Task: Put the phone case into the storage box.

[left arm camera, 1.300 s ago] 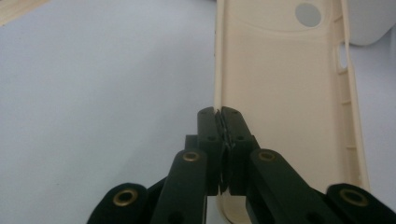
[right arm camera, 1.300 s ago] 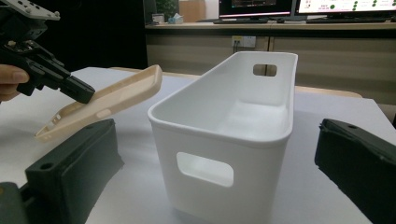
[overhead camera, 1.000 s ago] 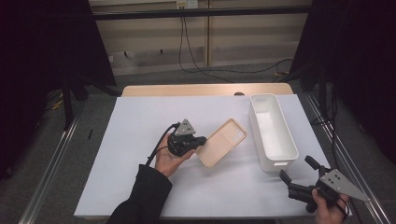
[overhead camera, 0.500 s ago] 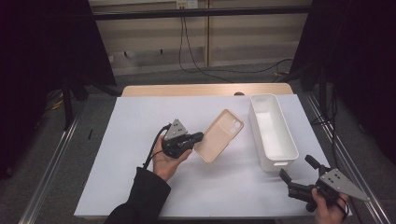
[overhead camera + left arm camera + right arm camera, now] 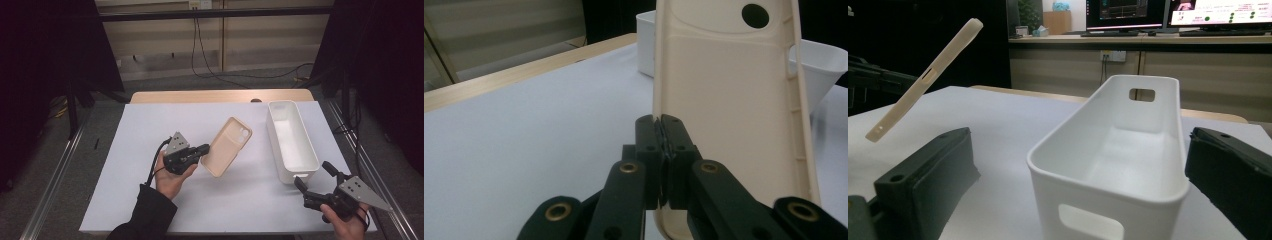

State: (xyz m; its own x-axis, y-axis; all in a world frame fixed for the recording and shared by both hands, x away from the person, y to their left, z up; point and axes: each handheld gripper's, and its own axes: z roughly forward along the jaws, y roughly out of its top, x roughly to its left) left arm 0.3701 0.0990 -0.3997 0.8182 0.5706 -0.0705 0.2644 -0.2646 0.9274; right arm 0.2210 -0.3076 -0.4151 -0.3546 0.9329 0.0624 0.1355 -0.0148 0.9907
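Observation:
A beige phone case [image 5: 228, 146] hangs tilted above the white sheet near the table's middle. My left gripper [image 5: 202, 150] is shut on its left edge. In the left gripper view the two jaws meet on the rim of the phone case [image 5: 729, 110], whose inner side with a round hole faces the camera. The phone case [image 5: 923, 80] appears edge-on and slanted in the right gripper view. My right gripper [image 5: 314, 181] stands open at the near right corner, its jaws either side of the near end of the white bin [image 5: 1118, 165], not touching it.
The long white bin [image 5: 291, 141] lies at the right of the white sheet [image 5: 150, 125], with nothing in it. A wooden table edge [image 5: 200, 96] runs along the far side. Metal rails flank the table on both sides.
My left gripper has lifted the phone case off the sheet and tipped it more upright, moving it slightly to the right. The right gripper has stayed in place.

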